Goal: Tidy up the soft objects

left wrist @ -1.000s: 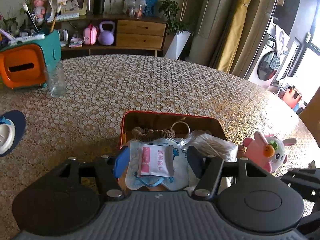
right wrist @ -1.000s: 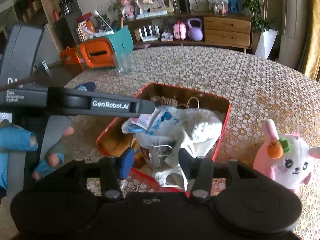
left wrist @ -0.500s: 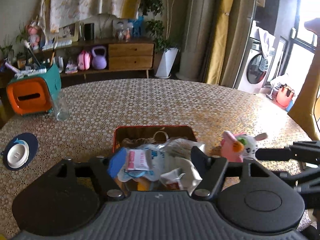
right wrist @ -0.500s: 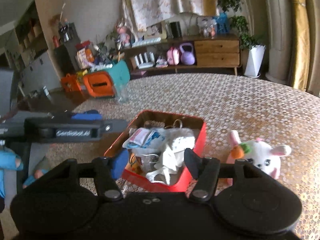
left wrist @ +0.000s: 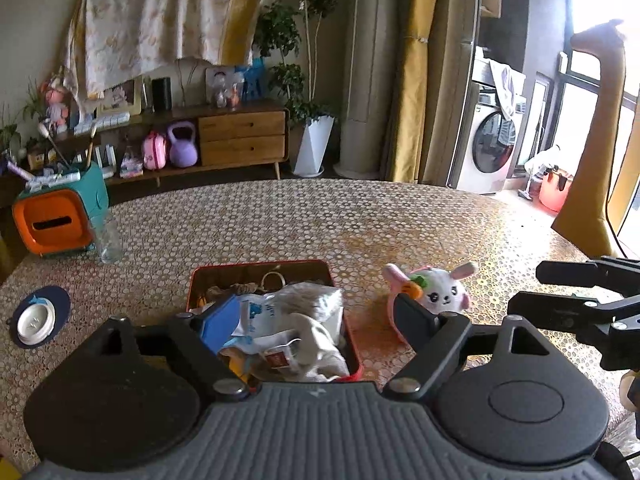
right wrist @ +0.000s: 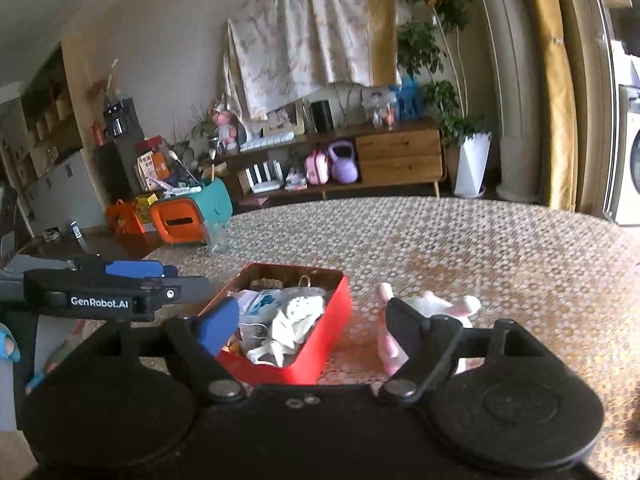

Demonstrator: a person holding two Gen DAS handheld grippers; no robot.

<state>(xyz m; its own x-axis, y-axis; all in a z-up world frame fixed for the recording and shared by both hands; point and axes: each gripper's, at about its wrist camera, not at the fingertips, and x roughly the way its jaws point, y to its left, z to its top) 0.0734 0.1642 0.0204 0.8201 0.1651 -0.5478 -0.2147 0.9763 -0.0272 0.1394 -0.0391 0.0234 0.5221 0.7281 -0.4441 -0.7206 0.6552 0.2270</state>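
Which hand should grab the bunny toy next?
Probably the right. The bunny toy lies beside the red tin, right at the open right tongs. The left tongs hang over the tin.

My left gripper: ribbed grey housing, two round black discs, silver pivot screws, one blue pad and one black. My right gripper: black body, same fittings; "GenRobot.AI" lettering.

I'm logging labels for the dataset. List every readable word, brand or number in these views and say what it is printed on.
"GenRobot.AI": white lettering on the side of the left gripper, seen from the right wrist view.
Blue print on the white packet in the red tin: too blurred to read.
Small red tag in the tin: print too small to read.
Boxes and packages on the dark cabinet: unreadable.
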